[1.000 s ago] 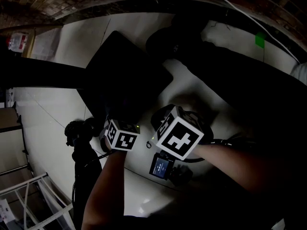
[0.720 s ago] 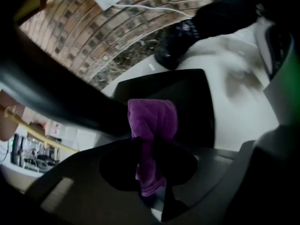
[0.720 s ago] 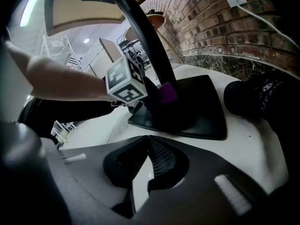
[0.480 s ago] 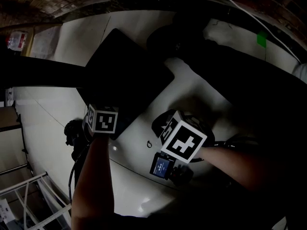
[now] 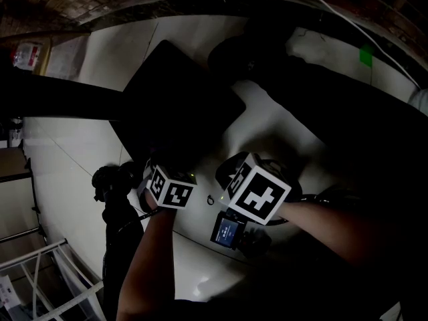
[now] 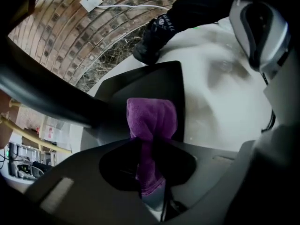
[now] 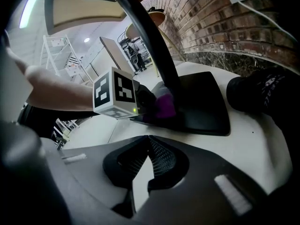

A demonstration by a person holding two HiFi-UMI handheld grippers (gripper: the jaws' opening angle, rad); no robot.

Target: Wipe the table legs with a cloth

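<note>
A flat base plate lies on the floor, and the table leg rises from it at a slant toward the left. A shoe stands on the floor just behind the plate's far corner, with the wall and its socket further back. The left gripper reaches over the plate's near left edge with the cloth in its tongs at the foot of the leg, above the plate, while the right gripper sits over the floor just right of the left one, before the plate's near edge, its tongs pointing toward plate and leg.
</note>
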